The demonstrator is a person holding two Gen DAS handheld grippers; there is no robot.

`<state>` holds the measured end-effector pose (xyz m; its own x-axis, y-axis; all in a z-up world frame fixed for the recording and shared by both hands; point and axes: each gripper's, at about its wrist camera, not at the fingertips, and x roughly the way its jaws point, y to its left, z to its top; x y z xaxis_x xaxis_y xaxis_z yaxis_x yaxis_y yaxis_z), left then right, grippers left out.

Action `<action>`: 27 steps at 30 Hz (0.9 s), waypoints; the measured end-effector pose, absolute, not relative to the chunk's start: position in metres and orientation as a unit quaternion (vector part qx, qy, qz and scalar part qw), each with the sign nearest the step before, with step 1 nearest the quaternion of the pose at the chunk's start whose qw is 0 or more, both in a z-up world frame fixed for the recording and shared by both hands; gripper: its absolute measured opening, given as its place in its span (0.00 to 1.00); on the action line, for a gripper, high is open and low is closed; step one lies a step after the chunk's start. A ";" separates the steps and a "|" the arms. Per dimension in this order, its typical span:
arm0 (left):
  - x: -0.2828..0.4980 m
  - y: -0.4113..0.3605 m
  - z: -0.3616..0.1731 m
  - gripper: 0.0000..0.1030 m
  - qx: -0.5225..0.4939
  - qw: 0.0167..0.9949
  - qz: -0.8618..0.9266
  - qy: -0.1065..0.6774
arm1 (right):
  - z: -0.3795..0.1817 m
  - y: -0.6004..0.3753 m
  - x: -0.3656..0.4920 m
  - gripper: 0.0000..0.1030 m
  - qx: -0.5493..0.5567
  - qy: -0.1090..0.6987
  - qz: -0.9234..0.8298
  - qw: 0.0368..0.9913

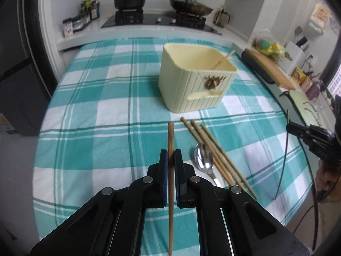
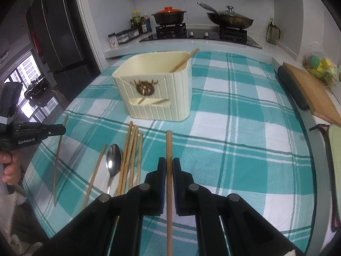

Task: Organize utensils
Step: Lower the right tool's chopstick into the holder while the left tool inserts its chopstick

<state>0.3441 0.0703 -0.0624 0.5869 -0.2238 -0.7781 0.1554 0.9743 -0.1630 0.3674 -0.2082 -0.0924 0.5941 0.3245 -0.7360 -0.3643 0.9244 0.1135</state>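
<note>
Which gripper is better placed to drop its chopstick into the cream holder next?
Probably the left gripper: its chopstick points almost at the cream holder. The right gripper also grips one, aimed past the holder's side.

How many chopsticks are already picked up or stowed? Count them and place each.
3. The leaning chopstick sits in the cream holder; the darker chopstick is clamped in the left gripper; the paler chopstick in the right gripper. Other chopsticks lie loose on the cloth.

I am looking into a home kitchen: at twelve o'clock a gas hob [image 2: 200,35] carries a red-lidded pot [image 2: 169,15] and a lidded wok [image 2: 231,20], with spice jars [image 2: 140,24] at eleven and a fridge [image 2: 57,32] at ten.
</note>
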 end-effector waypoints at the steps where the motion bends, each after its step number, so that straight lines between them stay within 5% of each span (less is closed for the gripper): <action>1: 0.335 0.072 -0.051 0.04 -0.041 0.896 -0.112 0.428 | -0.083 -0.210 0.360 0.06 -0.025 0.395 0.195 0.897; 11: 0.296 0.079 0.006 0.04 -0.072 0.925 -0.138 0.348 | -0.026 -0.222 0.305 0.06 -0.008 0.284 0.196 0.939; 27: 0.337 0.068 0.082 0.04 -0.069 0.943 -0.141 0.292 | 0.020 -0.223 0.335 0.06 0.038 0.224 0.181 0.957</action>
<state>0.3367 0.0677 0.0818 0.7894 -0.3065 -0.5319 0.2255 0.9506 -0.2131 0.3354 -0.2233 0.0205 0.8340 0.3635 -0.4151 -0.3297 0.9316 0.1534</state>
